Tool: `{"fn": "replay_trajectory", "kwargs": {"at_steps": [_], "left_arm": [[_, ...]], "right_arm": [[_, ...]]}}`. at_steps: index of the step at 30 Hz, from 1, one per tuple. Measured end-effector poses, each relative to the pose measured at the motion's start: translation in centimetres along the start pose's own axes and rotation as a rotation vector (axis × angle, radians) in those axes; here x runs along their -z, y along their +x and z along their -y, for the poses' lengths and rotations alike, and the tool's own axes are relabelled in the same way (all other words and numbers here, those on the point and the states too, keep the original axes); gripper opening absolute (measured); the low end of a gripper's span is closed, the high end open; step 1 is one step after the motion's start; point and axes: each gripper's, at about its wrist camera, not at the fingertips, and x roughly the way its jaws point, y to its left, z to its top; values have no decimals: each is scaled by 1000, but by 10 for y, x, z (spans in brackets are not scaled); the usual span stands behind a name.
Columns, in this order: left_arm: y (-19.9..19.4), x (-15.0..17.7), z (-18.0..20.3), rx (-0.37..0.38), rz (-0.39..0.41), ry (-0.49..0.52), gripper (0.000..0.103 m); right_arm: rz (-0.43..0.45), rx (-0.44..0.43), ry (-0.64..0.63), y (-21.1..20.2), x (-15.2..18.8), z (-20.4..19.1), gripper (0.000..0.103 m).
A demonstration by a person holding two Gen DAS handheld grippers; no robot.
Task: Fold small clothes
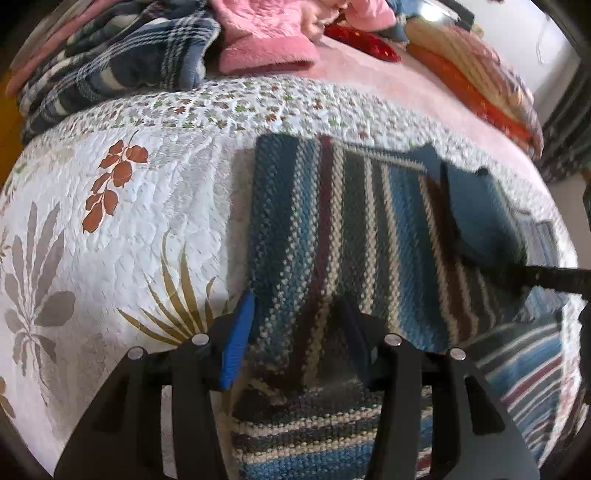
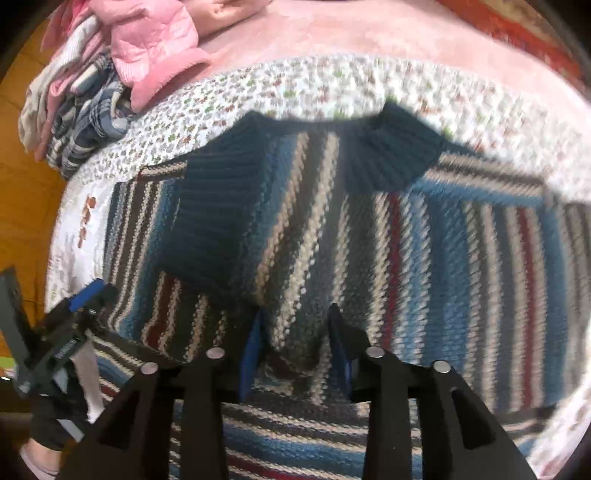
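Note:
A striped knit sweater point(image 1: 369, 221) in blue, cream, maroon and grey lies on a white floral quilt point(image 1: 129, 221). Its dark blue ribbed cuff point(image 2: 391, 151) and hem band point(image 2: 218, 214) are folded onto the body. My left gripper point(image 1: 297, 336) is shut on a raised fold at the sweater's near left edge, with the knit bunched between its blue pads. My right gripper point(image 2: 297, 343) is shut on a bunched fold of the same sweater point(image 2: 461, 258) further right. The left gripper point(image 2: 85, 295) also shows at the far left of the right wrist view.
At the back of the bed lie a plaid blue garment point(image 1: 129, 62), pink fleece clothes point(image 1: 266, 40), a red item point(image 1: 362, 42) and an orange and cream knit point(image 1: 480, 81). A pink blanket point(image 2: 369, 33) covers the far side. An orange floor point(image 2: 22, 206) shows on the left.

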Motion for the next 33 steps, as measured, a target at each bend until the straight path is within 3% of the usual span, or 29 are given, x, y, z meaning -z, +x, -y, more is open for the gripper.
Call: {"fn": "replay_trajectory", "kwargs": {"at_steps": [2,5,8,11,18,21,22,24,26,31,33], "left_arm": [[-8,-1,-6,24,26,-42,49],[-16,-5,-9,23,56,-63,50],[-16,-4,-3,10,49,-36,50],[-9,-1,1,3,24,-14,51],[12,5,-4,-26,-31,-14,55],[17,7,-9,-16,-40,-48,59],[18,8,-11,-11,-41,-57,60],[18,8,-9,-16,-40,-48,60],[18,8,-7,-28,-37,-34,60],[19,9,-5,-33,-33,-30,61],[19,9,-5,-36,-32,-25,61]], "right_arm": [[65,53,-48,-21,-2,-12,40],[108,45,-123,-41,-6,-37,45],[59,48,-223,-31,-8,-70,53],[20,103,-298,-7,-7,-100,68],[-52,240,-347,41,-13,-113,68],[-44,287,-372,47,-13,-114,53],[-33,284,-359,44,-14,-112,36],[-16,240,-319,32,-16,-101,13],[7,165,-246,14,-19,-82,9],[91,10,-61,-43,-15,-18,9],[114,-17,-6,-60,-15,5,9]]}}
